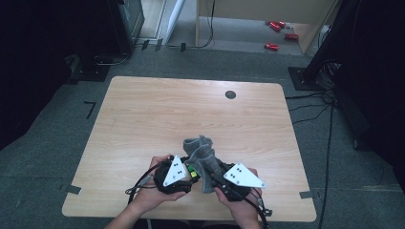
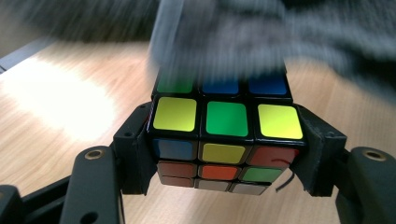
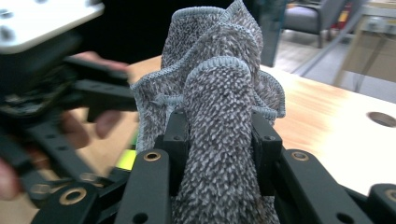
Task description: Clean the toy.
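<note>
My left claw [image 2: 224, 154] grips the puzzle cube [image 2: 225, 135] by its side faces, held just above the surface [image 1: 143, 119] near its front edge; my right claw [image 3: 217, 140] pinches a bunched grey cloth [image 3: 217, 93] touching the cube's top. Wiping too hard could twist a layer or push the cube out of the grip; the loose folds might snag.

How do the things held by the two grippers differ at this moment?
The puzzle cube in the left gripper is rigid, square-edged and many-coloured; the grey cloth in the right gripper is soft, bunched and one colour. The cube sits squarely between the jaws; the cloth spills up well beyond them. Both are clamped, close together above the wooden table.
</note>
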`<state>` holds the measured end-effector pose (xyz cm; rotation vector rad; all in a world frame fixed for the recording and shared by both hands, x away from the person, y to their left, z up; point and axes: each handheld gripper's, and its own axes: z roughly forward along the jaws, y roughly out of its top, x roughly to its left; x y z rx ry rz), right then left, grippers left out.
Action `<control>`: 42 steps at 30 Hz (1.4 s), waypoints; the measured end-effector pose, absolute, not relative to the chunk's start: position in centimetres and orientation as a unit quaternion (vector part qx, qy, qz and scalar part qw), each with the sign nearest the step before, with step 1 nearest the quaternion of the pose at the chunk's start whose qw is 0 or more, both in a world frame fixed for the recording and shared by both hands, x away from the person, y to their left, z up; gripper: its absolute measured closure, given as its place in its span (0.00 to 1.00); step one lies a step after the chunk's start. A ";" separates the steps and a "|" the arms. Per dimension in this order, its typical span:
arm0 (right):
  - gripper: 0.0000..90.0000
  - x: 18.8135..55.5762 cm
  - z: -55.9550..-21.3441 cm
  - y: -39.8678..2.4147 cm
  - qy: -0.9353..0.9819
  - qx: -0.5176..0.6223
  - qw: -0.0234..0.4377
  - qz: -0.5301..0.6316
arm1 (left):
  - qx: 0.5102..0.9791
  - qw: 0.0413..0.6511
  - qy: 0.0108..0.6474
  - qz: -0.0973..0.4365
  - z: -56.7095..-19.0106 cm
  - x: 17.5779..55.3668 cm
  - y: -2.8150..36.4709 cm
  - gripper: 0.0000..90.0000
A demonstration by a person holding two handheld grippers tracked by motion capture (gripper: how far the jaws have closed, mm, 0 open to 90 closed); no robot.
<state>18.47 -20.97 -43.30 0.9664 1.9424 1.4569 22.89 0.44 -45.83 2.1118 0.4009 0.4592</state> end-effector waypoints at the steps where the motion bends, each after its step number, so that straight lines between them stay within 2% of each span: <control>1: 0.74 18.4 -43.5 -20.4 0.726 0.347 0.261 0.533 | 0.857 0.452 0.158 0.189 -45.8 22.7 0.3 0.38; 4: 0.74 18.3 -43.9 -19.6 0.739 0.343 0.269 0.514 | 0.861 0.441 0.157 0.201 -46.0 22.6 0.1 0.38; 7: 0.74 19.0 -44.0 -20.8 0.728 0.363 0.254 0.524 | 0.857 0.446 0.162 0.201 -45.7 22.7 0.5 0.38; 14: 0.74 19.8 -44.1 -22.8 0.712 0.404 0.260 0.512 | 0.847 0.463 0.173 0.196 -45.3 23.2 1.1 0.38; 25: 0.74 18.4 -43.5 -20.1 0.735 0.346 0.263 0.521 | 0.857 0.451 0.151 0.201 -45.8 22.5 0.2 0.38; 34: 0.74 19.6 -43.8 -23.1 0.702 0.418 0.273 0.508 | 0.849 0.464 0.165 0.193 -45.4 23.0 0.9 0.38; 42: 0.74 17.7 -43.2 -19.1 0.749 0.333 0.265 0.508 | 0.859 0.445 0.155 0.200 -45.8 22.5 0.1 0.38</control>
